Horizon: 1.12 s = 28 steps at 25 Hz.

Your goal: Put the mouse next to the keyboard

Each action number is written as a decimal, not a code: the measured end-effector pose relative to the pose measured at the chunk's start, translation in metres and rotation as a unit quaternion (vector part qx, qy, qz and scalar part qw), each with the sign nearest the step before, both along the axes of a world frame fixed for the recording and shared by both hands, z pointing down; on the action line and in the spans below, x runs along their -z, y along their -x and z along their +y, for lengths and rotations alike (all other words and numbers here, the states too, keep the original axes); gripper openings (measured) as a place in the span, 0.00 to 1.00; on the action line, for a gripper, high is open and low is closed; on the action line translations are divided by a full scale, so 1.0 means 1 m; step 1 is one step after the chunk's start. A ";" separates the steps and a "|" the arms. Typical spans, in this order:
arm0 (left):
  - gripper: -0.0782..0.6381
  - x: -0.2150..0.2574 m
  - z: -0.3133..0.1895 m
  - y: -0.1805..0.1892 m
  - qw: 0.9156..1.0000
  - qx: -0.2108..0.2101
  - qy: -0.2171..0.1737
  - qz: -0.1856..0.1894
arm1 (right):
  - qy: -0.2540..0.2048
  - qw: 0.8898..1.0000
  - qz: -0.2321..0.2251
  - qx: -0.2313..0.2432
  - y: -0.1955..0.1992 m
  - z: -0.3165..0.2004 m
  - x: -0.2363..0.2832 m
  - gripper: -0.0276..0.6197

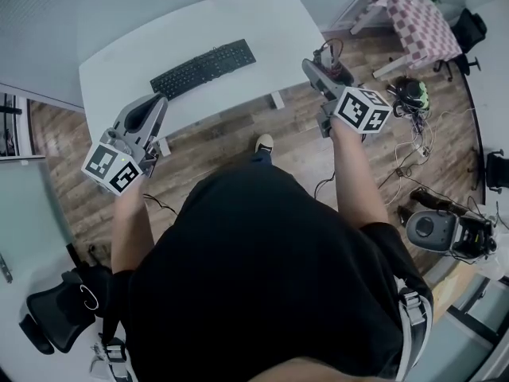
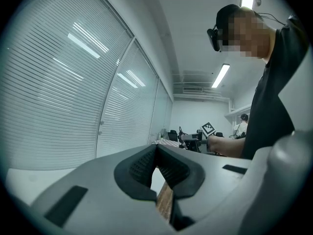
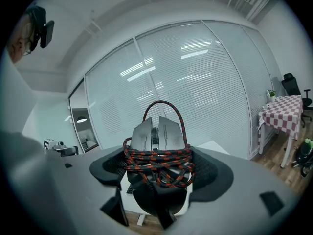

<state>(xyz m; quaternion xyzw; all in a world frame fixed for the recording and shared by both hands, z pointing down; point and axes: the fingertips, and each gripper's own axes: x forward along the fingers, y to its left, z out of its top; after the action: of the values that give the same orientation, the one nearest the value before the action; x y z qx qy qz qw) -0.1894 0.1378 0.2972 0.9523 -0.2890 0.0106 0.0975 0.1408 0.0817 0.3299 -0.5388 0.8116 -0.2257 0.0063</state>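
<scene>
Right claw [image 3: 159, 170] gripping mouse [image 3: 157, 133], white desk [image 1: 159, 38], floorboards [image 1: 238, 138]

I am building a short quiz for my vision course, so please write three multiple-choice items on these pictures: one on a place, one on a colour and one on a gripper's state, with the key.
1. Where does the keyboard lie?
A) on the white table
B) on the floor
C) on a chair

2. What colours has the cable wound round the mouse?
A) plain white
B) black and red
C) green and yellow

3. How is the left gripper?
A) shut on the mouse
B) shut, with nothing between its jaws
C) shut on the keyboard

Key:
1 A: the head view shows it flat on the tabletop.
2 B: the right gripper view shows the braided coils, and the right gripper is shut on the mouse.
3 B: its own view shows the jaws together and empty.
</scene>
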 end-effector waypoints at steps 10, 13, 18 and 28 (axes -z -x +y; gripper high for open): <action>0.14 -0.002 -0.023 -0.024 1.000 0.002 0.001 0.004 | 0.004 1.000 0.000 0.002 -0.021 -0.023 -0.005 0.67; 0.14 -0.003 -0.027 -0.028 1.000 0.003 0.003 0.005 | 0.007 1.000 0.001 0.005 -0.024 -0.028 -0.007 0.67; 0.14 -0.006 -0.030 -0.033 1.000 0.008 0.007 0.003 | 0.009 1.000 0.000 0.010 -0.028 -0.035 -0.008 0.67; 0.14 -0.008 -0.048 -0.039 1.000 0.015 0.009 0.005 | 0.013 1.000 0.006 0.018 -0.033 -0.055 -0.013 0.67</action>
<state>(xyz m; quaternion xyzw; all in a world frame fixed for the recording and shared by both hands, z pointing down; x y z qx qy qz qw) -0.1502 0.0896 0.3055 0.9470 -0.3028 0.0073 0.1072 0.1735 0.0272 0.3429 -0.5254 0.8183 -0.2330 -0.0094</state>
